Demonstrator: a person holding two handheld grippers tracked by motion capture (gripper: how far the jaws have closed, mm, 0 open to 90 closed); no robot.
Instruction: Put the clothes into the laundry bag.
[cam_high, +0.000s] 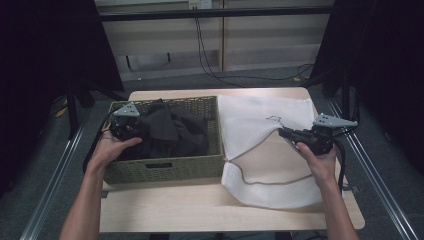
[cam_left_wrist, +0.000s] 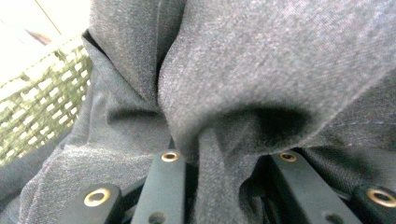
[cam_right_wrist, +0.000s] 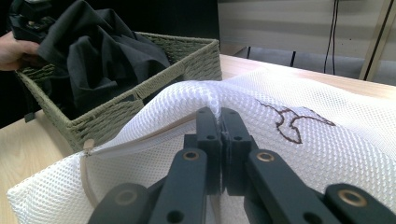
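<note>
your left tongs (cam_high: 134, 129) are in the basket (cam_high: 165, 169) at its left end — clamped on a fold of the dark cloth (cam_high: 170, 131), fabric bunched between the jaws in the left gripper view. cloth sits heaped in the basket, part of it lifted at the tongs. your right tongs (cam_right_wrist: 222, 135) are pinched together on the edge of the white mesh bag (cam_high: 265, 125) — bag lies on the desk (cam_high: 165, 210) just right of the basket, its edge raised, mouth gaping toward the basket.

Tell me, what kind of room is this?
Probably a recording lab set up for laundry practice: dark curtains flank a small wooden table holding a woven basket of dark clothes and a white mesh bag.
</note>
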